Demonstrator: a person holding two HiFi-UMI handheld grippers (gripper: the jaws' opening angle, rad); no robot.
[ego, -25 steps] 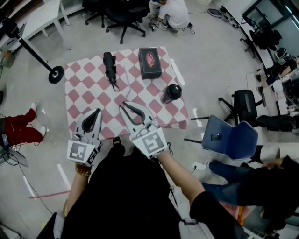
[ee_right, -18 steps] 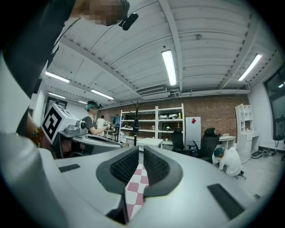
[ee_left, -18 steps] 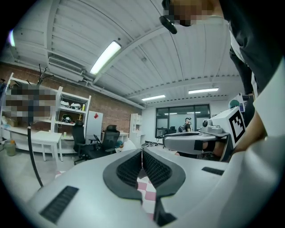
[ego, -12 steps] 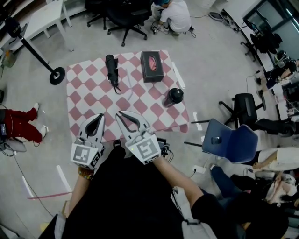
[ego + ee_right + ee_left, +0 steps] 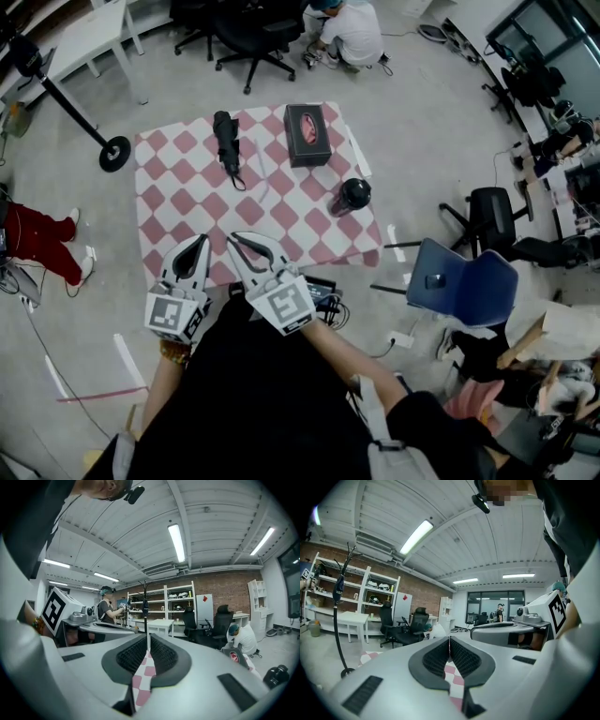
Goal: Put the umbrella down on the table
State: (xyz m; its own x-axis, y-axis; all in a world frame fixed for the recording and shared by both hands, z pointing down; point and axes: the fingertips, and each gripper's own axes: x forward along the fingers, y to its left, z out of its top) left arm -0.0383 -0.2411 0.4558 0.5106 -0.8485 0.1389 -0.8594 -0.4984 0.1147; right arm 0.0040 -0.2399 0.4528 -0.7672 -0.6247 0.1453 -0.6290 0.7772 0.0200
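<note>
Head view: folded black umbrella (image 5: 225, 142) lies flat on checkered table (image 5: 178, 197), far-left part, near dark box (image 5: 307, 134). Black bottle (image 5: 352, 194) stands by right edge. Left gripper (image 5: 199, 242) and right gripper (image 5: 236, 240) side by side over near edge, well apart from umbrella. Left jaws pressed together, empty. Right jaws just been closing, tips now meeting, nothing between.

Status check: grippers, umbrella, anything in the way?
Left gripper shut, empty. Right gripper jaws just closing, empty. Folded umbrella lying on checkered table, untouched. Black box, bottle apart.
</note>
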